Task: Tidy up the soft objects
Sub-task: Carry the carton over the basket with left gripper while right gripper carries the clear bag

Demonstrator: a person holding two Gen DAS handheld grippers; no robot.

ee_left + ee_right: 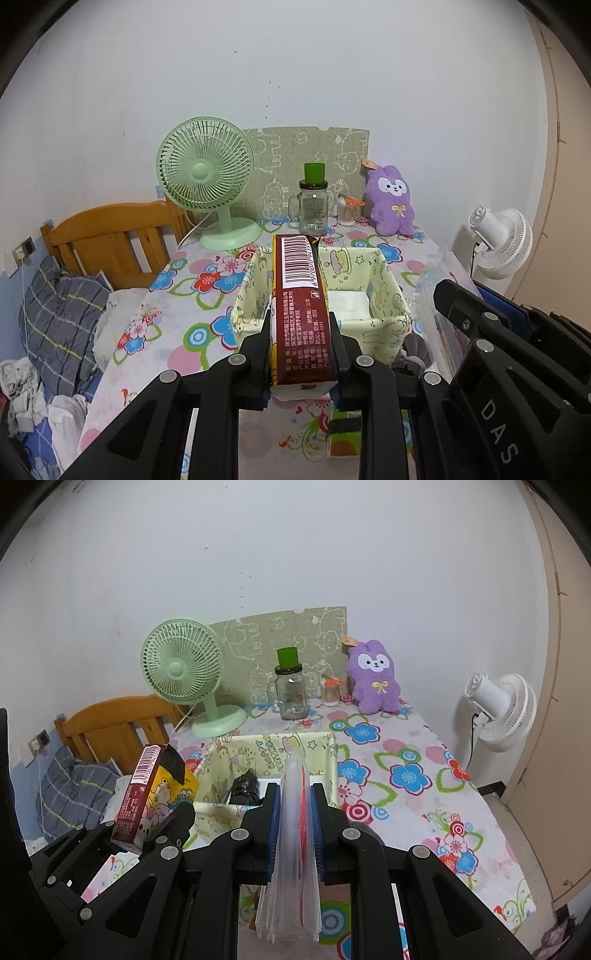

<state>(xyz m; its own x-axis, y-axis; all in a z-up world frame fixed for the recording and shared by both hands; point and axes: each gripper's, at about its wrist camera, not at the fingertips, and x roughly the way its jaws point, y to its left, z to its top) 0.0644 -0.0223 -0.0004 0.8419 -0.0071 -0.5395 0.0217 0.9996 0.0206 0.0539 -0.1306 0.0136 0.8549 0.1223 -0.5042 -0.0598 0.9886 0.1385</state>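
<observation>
The left gripper (pixel 300 332) is clamped on a brown tissue pack (pixel 301 295), held above the near wall of the yellow fabric basket (pixel 388 325). The right gripper (pixel 294 805) pinches a stack of clear plastic bags (pixel 291 849) over the same basket. Farther back stand a green fan (pixel 207 177), a glass jar (pixel 313 210) and a purple plush rabbit (pixel 391 199).

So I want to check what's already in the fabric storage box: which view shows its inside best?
The right wrist view: it looks into the fabric storage box, showing a dark bundle on its floor. In the left wrist view the tissue pack held in the left gripper covers much of the box; only white lining shows.
</observation>
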